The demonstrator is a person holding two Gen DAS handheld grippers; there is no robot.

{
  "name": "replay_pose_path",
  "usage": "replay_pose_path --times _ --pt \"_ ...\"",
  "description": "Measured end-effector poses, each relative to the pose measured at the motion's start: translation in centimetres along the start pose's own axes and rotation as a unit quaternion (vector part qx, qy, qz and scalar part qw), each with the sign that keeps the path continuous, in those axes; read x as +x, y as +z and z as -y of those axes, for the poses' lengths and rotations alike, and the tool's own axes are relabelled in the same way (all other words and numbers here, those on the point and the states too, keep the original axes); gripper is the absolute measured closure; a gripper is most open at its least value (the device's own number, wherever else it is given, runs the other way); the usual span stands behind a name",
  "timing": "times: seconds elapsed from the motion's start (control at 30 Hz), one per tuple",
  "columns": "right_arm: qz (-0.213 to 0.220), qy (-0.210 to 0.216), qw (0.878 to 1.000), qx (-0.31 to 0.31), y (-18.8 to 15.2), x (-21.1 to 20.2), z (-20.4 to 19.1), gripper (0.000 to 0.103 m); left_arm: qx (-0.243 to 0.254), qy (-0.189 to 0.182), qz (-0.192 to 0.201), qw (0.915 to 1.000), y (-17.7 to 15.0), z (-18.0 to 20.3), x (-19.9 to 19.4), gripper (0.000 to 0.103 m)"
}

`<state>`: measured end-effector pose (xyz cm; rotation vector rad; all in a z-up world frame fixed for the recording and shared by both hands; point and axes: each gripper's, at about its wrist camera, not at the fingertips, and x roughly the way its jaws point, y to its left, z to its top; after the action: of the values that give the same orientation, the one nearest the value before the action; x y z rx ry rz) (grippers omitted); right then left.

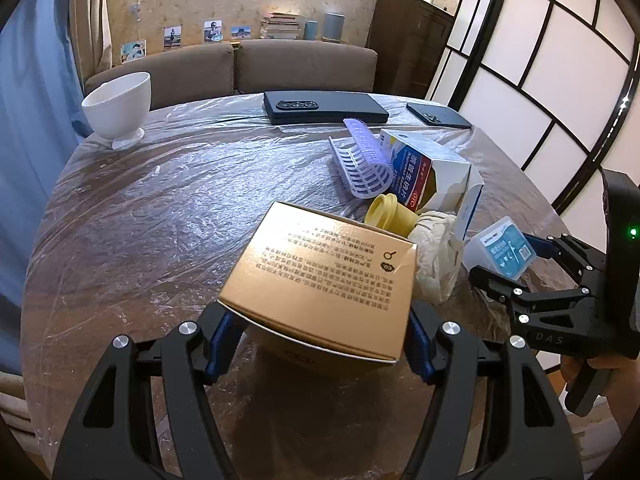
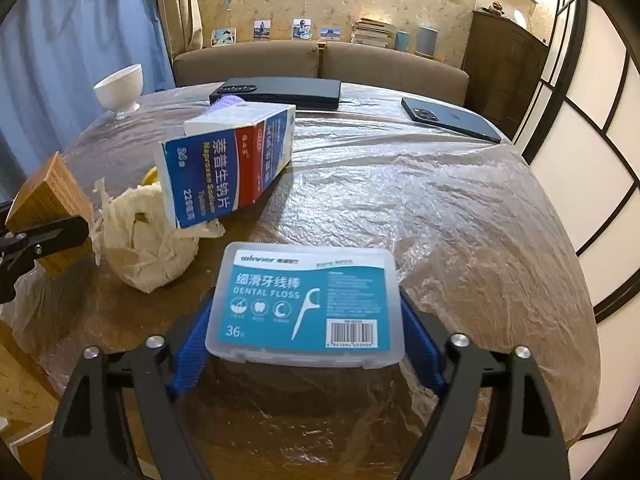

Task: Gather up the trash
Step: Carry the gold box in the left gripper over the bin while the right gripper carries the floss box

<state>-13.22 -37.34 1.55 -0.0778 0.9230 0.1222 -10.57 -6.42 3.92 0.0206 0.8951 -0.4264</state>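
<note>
Gold box (image 1: 320,280) pinched in your left gripper (image 1: 318,330), lifted off table (image 1: 160,208). Floss case (image 2: 306,300) clamped in right gripper (image 2: 308,340). Step: carrying trash away. Next needs bin, none visible. Tissue wad (image 2: 144,240), medicine box (image 2: 228,168) remain.

The cardboard box (image 1: 320,284) sits between the fingers of the left tongs (image 1: 316,336) above the table (image 1: 160,200), with the crumpled paper (image 1: 436,256) just to its right and the floss case (image 2: 306,304) in the right tongs (image 2: 308,344) further right. Behind the paper stands the tilted medicine carton (image 2: 228,168), with the cup (image 1: 390,212) and hair roller (image 1: 364,164) at its left. At the far edge lie the bowl (image 1: 120,108) on the left, a large phone (image 1: 324,106) in the middle and a smaller phone (image 2: 450,120) on the right.
</note>
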Motion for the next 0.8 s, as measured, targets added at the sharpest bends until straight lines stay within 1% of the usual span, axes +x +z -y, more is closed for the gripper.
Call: replay_pose_path --times 0.27,0.8 --pt "0.011 0.012 1.0 0.006 0.2 -1.2 0.3 0.022 -0.002 -0.001 -0.001 1.0 -0.3 0.0 -0.4 0.035" --pt "0.02 0.064 0.998 0.013 -1.0 -5.3 0.2 0.022 0.001 -0.008 -0.014 0.9999 -2.0 1.2 -1.7 0.035"
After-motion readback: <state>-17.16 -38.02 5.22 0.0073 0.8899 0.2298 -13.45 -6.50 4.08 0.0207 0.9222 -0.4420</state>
